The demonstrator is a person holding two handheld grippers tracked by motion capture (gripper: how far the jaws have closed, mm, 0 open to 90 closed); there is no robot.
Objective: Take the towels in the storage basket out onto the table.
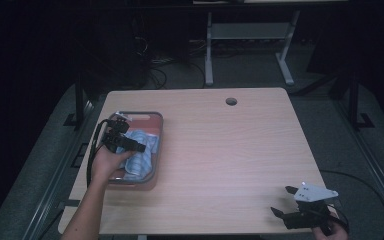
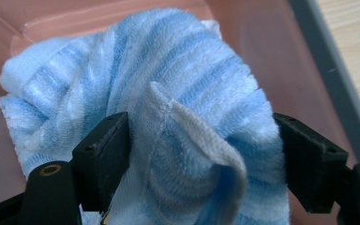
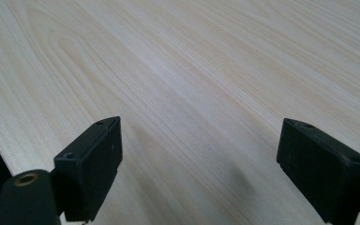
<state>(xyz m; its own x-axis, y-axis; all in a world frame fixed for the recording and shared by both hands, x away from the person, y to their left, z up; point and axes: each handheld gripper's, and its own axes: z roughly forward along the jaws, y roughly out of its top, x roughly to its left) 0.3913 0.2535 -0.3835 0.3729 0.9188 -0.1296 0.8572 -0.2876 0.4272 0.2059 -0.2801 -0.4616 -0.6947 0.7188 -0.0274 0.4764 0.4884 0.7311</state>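
A blue-and-white striped towel (image 1: 143,151) lies bunched in a pinkish tray with a grey rim (image 1: 152,116) at the table's left. My left gripper (image 1: 138,147) hangs over the tray, held by a hand. In the left gripper view the towel (image 2: 168,70) bulges up between the jaws of the left gripper (image 2: 201,154), which stand wide apart on either side of a raised fold. The tray's wall (image 2: 262,42) shows behind it. My right gripper (image 1: 283,201) rests low at the table's front right corner, open, with bare wood between the jaws (image 3: 199,164).
The light wooden table (image 1: 230,145) has a round cable hole (image 1: 231,101) near its far edge. Beyond it stand a grey desk frame (image 1: 250,35) and cables on the dark floor. The right gripper sits close to the table's front edge.
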